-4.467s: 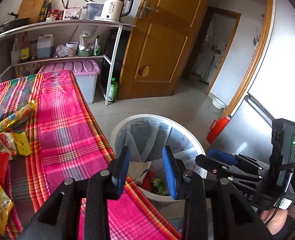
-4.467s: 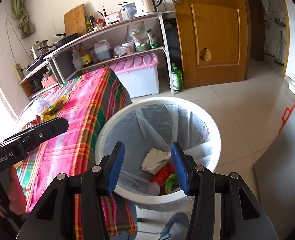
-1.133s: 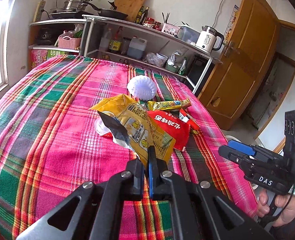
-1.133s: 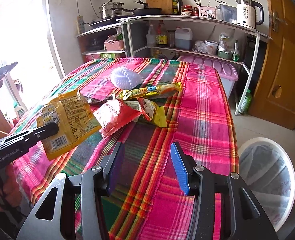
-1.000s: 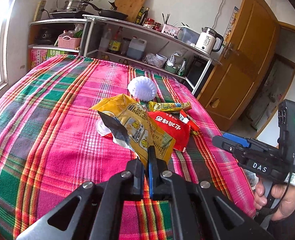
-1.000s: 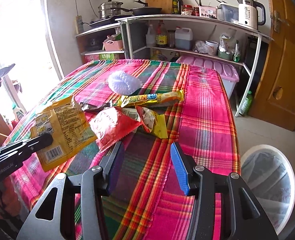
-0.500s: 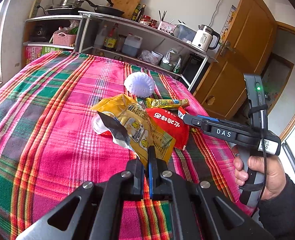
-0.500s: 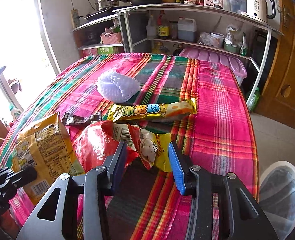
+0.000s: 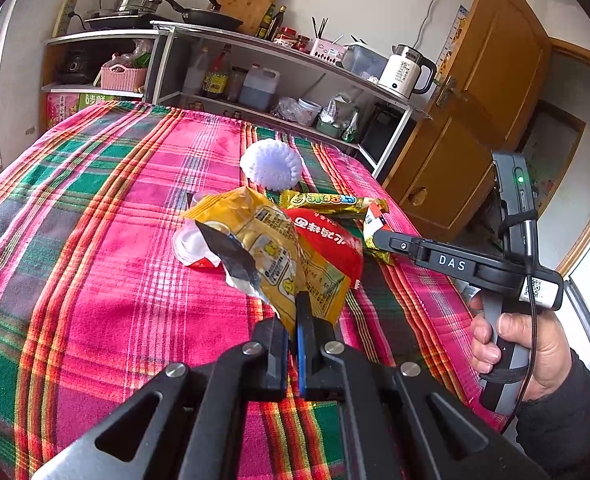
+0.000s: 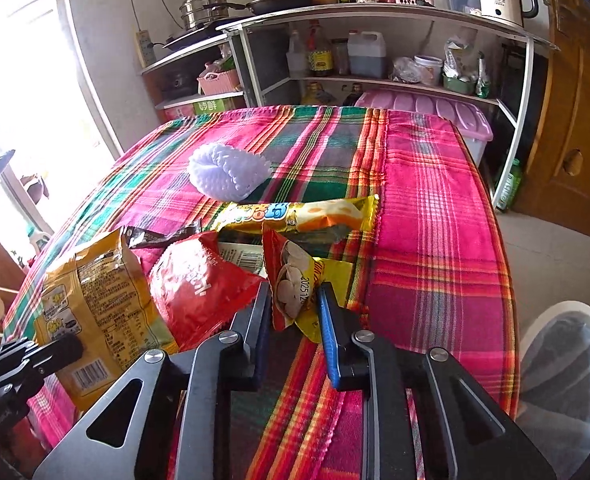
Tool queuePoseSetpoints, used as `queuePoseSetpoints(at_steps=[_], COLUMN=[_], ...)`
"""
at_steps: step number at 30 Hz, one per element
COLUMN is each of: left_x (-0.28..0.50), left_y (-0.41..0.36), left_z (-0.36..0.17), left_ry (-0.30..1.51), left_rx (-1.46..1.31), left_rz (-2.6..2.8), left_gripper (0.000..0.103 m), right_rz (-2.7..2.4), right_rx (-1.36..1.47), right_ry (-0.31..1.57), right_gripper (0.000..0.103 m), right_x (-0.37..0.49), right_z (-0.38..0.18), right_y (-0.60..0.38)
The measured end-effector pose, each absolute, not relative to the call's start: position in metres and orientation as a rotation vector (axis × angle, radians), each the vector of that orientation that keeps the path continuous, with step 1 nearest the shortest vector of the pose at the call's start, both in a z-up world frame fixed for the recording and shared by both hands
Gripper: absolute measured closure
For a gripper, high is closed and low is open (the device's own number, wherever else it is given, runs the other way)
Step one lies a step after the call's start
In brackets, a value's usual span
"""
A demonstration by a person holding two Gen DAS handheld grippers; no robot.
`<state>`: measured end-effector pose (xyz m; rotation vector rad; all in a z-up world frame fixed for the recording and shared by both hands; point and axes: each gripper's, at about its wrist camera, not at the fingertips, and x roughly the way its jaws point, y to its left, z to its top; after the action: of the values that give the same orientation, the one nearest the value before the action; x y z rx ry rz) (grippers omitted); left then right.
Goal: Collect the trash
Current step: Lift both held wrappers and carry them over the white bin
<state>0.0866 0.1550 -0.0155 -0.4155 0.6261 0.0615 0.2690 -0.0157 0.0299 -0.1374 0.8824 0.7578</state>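
My left gripper [image 9: 295,332] is pinching the yellow snack bag [image 9: 271,252]; my right gripper [image 10: 297,312] is straddling the small red-yellow wrapper [image 10: 295,284] beside the red packet [image 10: 193,284], fingers apart. I'm closing squarely, sparing the cloth-covered surface [image 10: 427,240].

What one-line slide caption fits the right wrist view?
Right tool, open, straddles a small red-and-yellow snack packet among wrappers on the plaid tablecloth.

Wrapper pile [image 10: 255,256] crowds the cloth's [image 10: 435,208] centre; its right side lies bare

Wrappers [image 10: 295,216] mid table [image 10: 435,200]; bin [image 10: 567,360] on floor to right
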Motion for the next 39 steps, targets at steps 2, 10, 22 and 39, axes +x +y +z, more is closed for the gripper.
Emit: queuePoseSetpoints(at_steps=[2, 10, 22, 39], left_x=[0.085, 0.078, 0.102, 0.166], left_y=[0.152, 0.129, 0.070, -0.030], left_z=[-0.012, 0.004, 0.020, 0.032], left_ry=[0.622, 0.609, 0.631, 0.667], left_rx=[-0.409, -0.378, -0.290, -0.173], left_rz=[0.058, 0.025, -0.085, -0.277], left_gripper=[0.100, 0.100, 0.100, 0.100], right_rz=[0.756, 0.741, 0.644, 0.453], right_rx=[-0.129, -0.087, -0.015, 0.109], right_ry=[0.877, 0.855, 0.829, 0.846], right_gripper=[0.080, 0.080, 0.080, 0.080], right_x=[0.263, 0.234, 0.215, 0.227], right_z=[0.033, 0.047, 0.058, 0.043], right_y=[-0.020, -0.055, -0.127, -0.235])
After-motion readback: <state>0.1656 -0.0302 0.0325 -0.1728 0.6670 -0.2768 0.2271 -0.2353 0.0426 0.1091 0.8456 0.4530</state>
